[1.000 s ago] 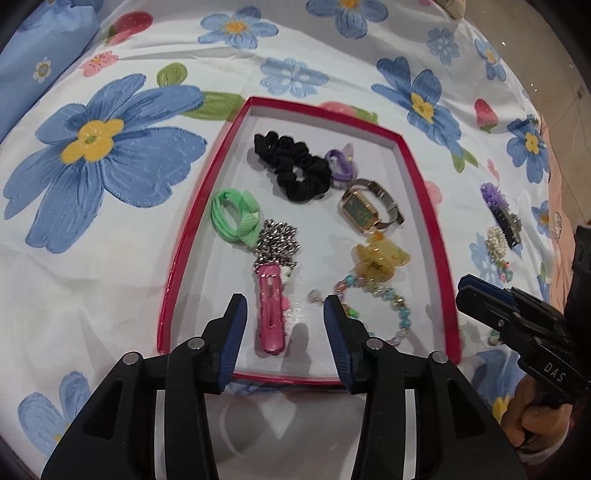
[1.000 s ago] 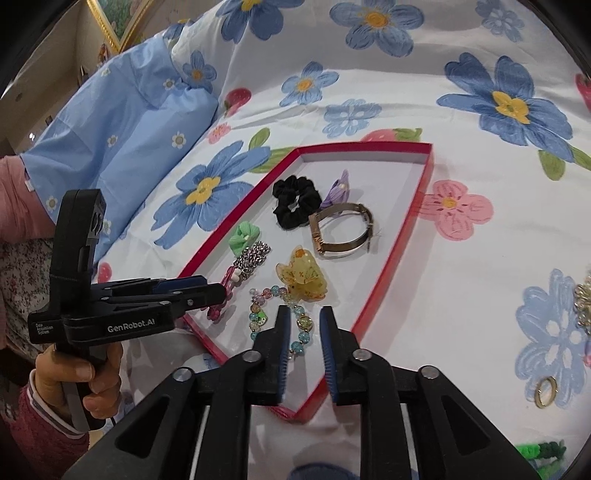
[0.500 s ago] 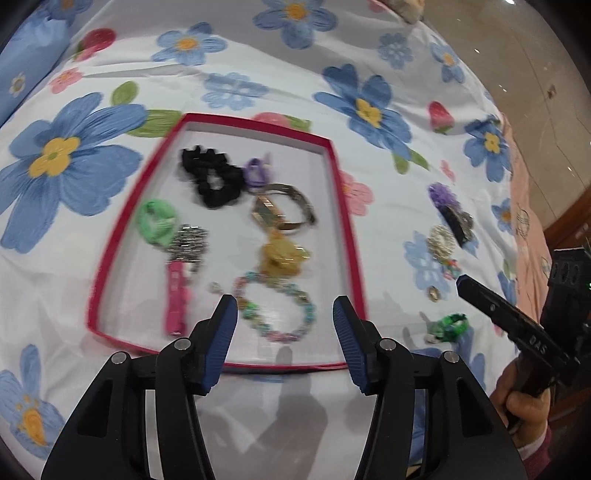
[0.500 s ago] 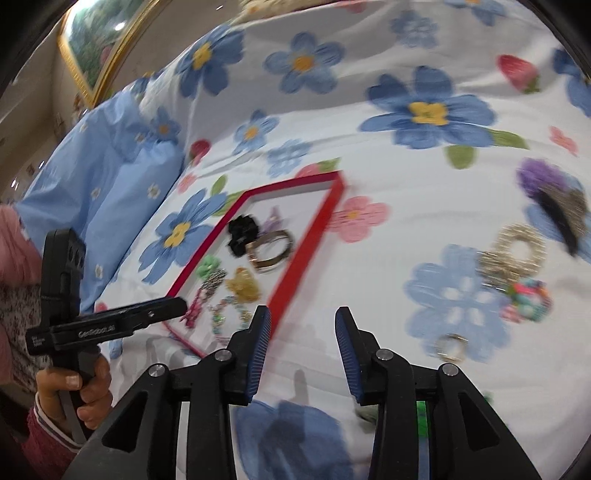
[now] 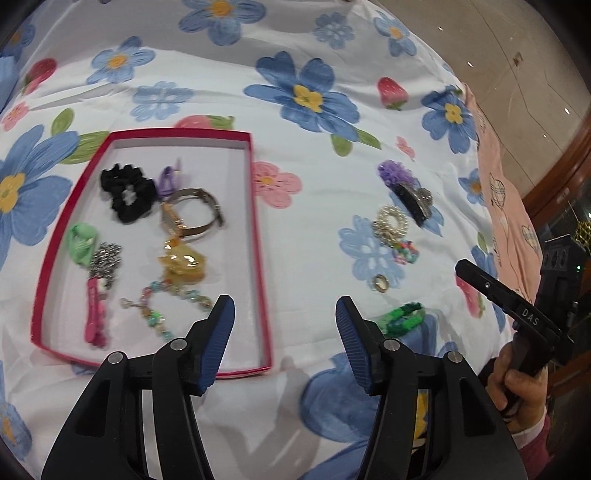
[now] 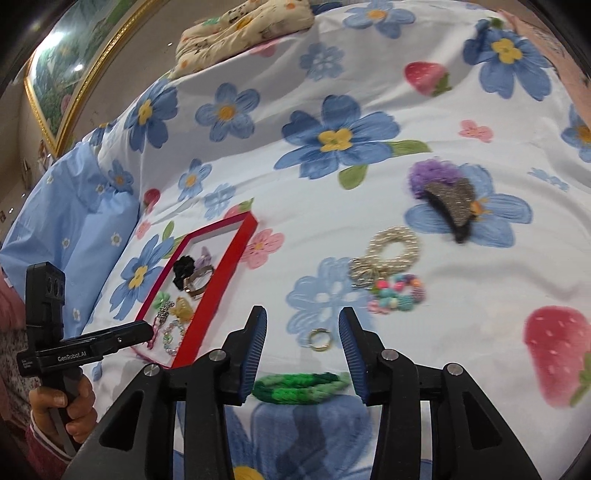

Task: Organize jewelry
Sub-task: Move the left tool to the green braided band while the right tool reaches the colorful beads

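A red-rimmed tray [image 5: 258, 236] [image 6: 218, 284] on the flowered bedspread holds a black scrunchie [image 5: 127, 192], a watch [image 5: 195, 214], a yellow claw clip [image 5: 183, 264], a bead bracelet [image 5: 162, 306], a pink clip [image 5: 95, 314] and a green tie [image 5: 81, 243]. Loose on the spread lie a gold ring [image 6: 320, 339] [image 5: 380, 283], a green braided band [image 6: 299, 384] [image 5: 402, 318], a pearl ring with colourful beads [image 6: 391, 266] and a dark claw clip with a purple scrunchie [image 6: 448, 199]. My left gripper [image 5: 283, 341] is open beside the tray's near right corner. My right gripper [image 6: 302, 354] is open, just above the green band and ring.
A blue pillow [image 6: 66, 229] lies left of the tray. A patterned cushion [image 6: 243, 22] sits at the far edge. A framed picture [image 6: 70, 70] hangs behind. The bed's right edge drops to a tiled floor [image 5: 517, 55].
Both grippers swung right, away from the tray toward the loose pieces. Both opened wider; the right one went from nearly shut to wide open.
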Demonstrator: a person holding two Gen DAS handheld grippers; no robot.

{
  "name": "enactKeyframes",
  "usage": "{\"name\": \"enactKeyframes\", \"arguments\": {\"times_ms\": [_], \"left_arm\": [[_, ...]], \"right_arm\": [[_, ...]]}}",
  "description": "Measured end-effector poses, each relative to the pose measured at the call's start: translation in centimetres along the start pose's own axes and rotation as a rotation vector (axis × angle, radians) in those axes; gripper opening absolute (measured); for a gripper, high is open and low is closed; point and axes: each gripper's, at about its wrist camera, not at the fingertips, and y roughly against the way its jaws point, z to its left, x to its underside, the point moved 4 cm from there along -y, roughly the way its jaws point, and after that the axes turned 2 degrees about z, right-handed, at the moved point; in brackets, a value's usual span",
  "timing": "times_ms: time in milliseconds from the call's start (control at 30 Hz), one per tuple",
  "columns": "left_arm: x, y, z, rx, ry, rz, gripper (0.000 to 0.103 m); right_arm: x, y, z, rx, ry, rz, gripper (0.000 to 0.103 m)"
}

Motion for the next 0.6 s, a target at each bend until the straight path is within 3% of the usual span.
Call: {"name": "enactKeyframes", "arguments": {"times_ms": [600], "left_arm": [[0.1,-4.7,-7.2,0.062,-0.149,0.094,0.057]], "right_arm": [[0.8,0.2,-5.9,0.055,-0.07,0.021,0.044]]}}
